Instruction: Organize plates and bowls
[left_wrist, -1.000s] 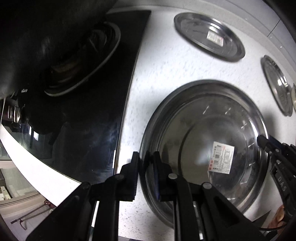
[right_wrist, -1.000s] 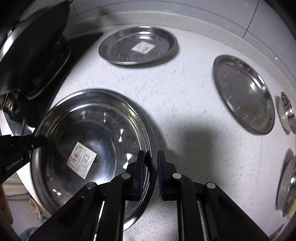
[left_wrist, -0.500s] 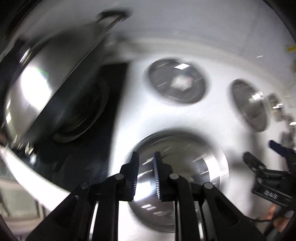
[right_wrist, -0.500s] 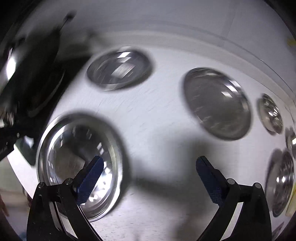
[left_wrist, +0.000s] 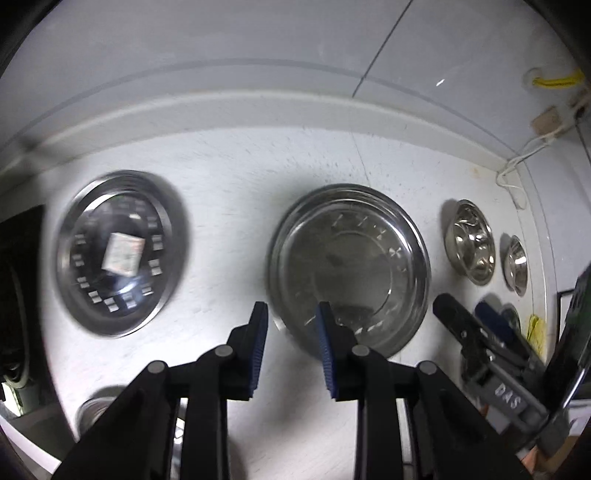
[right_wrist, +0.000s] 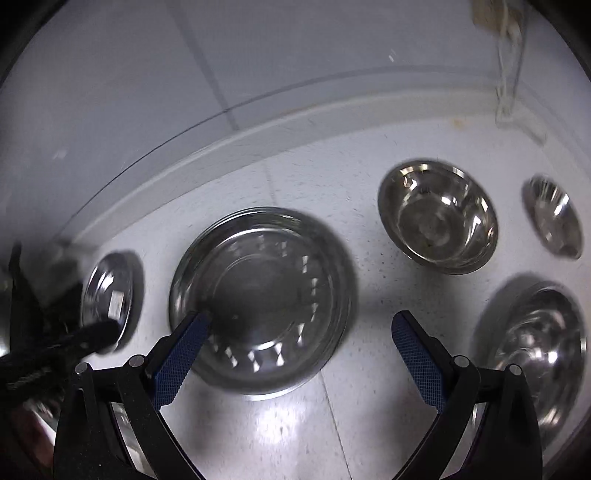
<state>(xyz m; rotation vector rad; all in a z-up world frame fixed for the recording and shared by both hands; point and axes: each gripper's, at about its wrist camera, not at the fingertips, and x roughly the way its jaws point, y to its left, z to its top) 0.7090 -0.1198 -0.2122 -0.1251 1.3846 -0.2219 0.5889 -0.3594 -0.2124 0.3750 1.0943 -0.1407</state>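
While my left fingers (left_wrist: 290, 345) are opening with nothing between them, they hang above the near-left rim of the unlabelled steel plate (left_wrist: 351, 266) on the white table (left_wrist: 240, 177). My right fingers (right_wrist: 299, 354) are spread wide and empty over that same plate (right_wrist: 262, 295). A labelled plate (left_wrist: 118, 253) lies to its left; three steel bowls (right_wrist: 439, 218) lie to its right

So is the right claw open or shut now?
Open: the right claw has its blue pads spread wide above the counter, with nothing gripped between them.
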